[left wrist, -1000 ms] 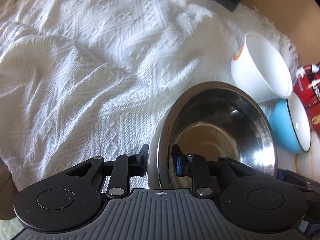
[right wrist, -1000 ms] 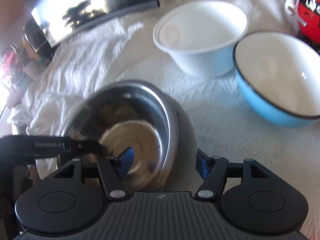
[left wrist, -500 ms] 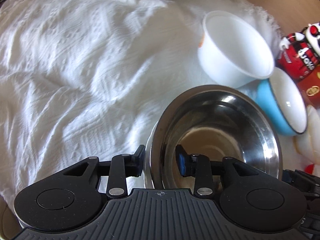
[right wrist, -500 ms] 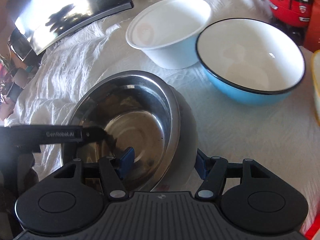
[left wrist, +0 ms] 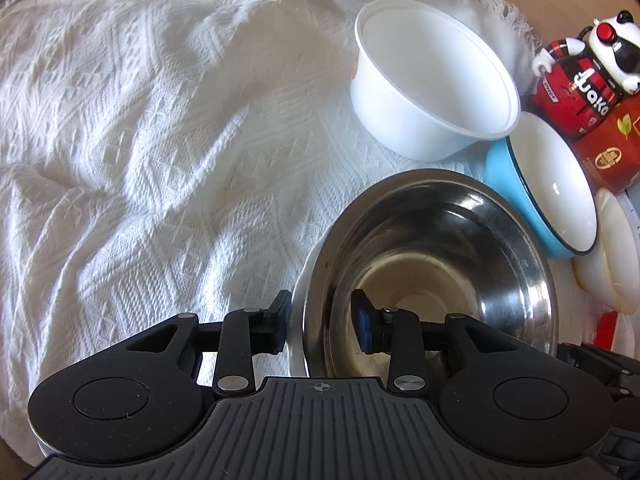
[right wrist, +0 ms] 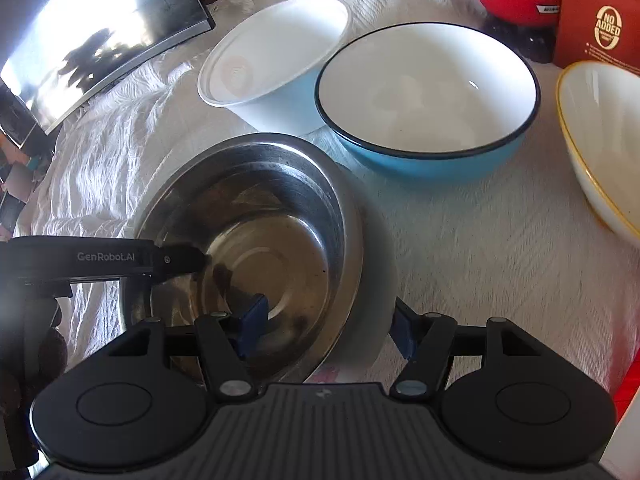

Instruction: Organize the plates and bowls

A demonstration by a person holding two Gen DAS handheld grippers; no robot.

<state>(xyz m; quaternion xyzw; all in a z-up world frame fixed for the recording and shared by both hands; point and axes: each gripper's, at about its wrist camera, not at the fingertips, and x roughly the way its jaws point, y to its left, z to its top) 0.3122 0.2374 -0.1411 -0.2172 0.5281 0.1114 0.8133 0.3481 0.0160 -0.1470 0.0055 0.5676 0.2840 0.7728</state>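
Four bowls (right wrist: 428,92) crowd a rumpled white cloth (left wrist: 140,140).

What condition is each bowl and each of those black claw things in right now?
Steel bowl: upright, empty, both grippers straddling its rim.
White plastic bowl: upright, empty.
Blue bowl: upright, empty, white inside.
Yellow-rimmed bowl: empty, partly out of frame.
Left gripper: fingers either side of the steel bowl's rim; whether they are clamped is unclear.
Right gripper: open, one finger inside the steel bowl, one outside.

Steel bowl (left wrist: 436,256) (upright) beside blue bowl (left wrist: 544,196)
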